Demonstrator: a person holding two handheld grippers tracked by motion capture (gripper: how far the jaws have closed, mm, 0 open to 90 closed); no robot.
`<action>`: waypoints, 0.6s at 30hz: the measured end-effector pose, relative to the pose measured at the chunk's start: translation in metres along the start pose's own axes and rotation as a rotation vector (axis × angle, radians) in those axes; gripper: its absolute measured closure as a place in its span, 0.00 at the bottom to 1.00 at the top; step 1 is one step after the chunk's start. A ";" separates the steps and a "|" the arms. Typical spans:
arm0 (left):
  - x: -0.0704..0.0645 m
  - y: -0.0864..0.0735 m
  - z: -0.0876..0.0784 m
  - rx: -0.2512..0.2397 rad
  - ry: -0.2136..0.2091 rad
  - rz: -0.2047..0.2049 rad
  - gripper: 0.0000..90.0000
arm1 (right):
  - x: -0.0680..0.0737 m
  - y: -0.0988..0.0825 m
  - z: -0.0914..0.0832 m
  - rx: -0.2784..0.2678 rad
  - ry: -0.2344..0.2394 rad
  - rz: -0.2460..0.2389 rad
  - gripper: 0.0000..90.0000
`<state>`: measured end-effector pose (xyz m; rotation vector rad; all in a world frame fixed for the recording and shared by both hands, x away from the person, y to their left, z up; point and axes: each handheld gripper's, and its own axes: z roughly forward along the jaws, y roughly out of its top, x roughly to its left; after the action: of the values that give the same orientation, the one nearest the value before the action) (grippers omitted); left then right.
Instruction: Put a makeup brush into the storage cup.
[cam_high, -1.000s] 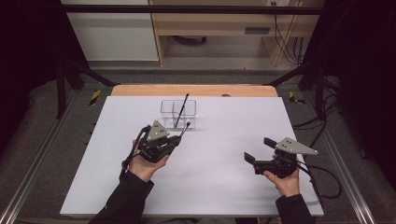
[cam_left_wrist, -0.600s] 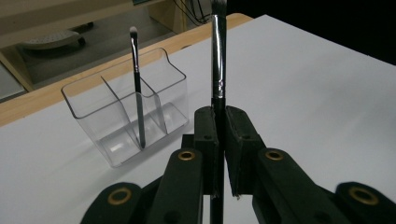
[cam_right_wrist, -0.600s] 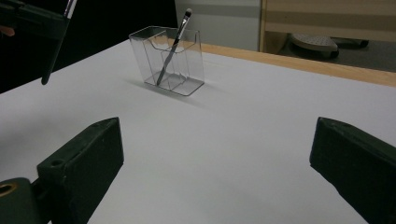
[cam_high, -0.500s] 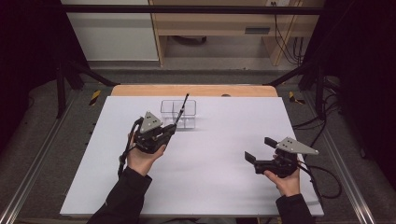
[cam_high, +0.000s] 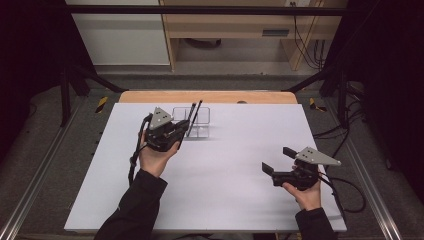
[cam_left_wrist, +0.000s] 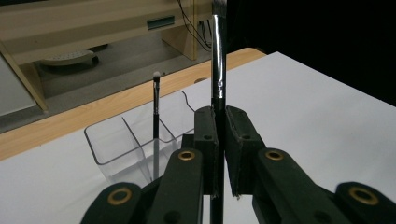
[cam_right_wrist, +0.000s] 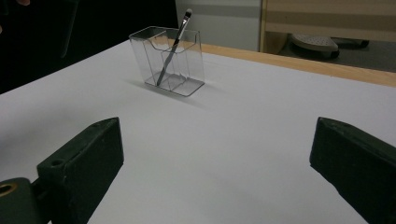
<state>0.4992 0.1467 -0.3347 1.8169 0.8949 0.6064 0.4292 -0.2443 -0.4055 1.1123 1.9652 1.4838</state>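
1. Holding a black brush (cam_left_wrist: 218, 60), the left tongs (cam_high: 176, 131) are clamped on its handle partway along. In the left gripper view the 2 jaws stand pressed together on the shaft, which runs on above and below them.

2. In the high view the held brush (cam_high: 192, 114) sits at the near left edge of the clear organizer (cam_high: 200, 122), above the white surface (cam_high: 240, 165). Whether its lower end is already inside a compartment I cannot tell.

3. Its long axis stands steep, close to upright. The free end points up and leans away from the person, toward the far wooden edge (cam_high: 210, 97). The bristle end runs out of the top of the left gripper view.

4. 1 brush (cam_right_wrist: 173, 44) already stands in the organizer (cam_right_wrist: 168, 60), leaning with its pale tip up and its foot on the floor of a compartment. In the left gripper view this second brush (cam_left_wrist: 155, 105) stands just left of the jaws.

5. My judgement: 1 brush is placed, and the second is carried to the box and not yet released. Left to do: lower it handle-first into a compartment and let go.

6. At the right, the right tongs (cam_high: 278, 161) rest low over the surface, well apart from the organizer, jaws spread wide with nothing between them.
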 end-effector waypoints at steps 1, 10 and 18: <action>0.001 0.002 0.001 -0.003 0.002 -0.002 0.93 | 0.000 0.000 0.000 0.000 0.000 0.001 0.03; 0.011 0.015 0.011 -0.018 0.010 -0.012 0.93 | 0.000 -0.001 0.001 0.008 0.005 -0.009 0.03; 0.021 0.022 0.024 -0.024 0.031 -0.031 0.93 | -0.001 -0.002 0.003 0.011 0.001 -0.002 0.03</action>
<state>0.5357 0.1448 -0.3235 1.7732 0.9308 0.6250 0.4310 -0.2435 -0.4083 1.1138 1.9770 1.4751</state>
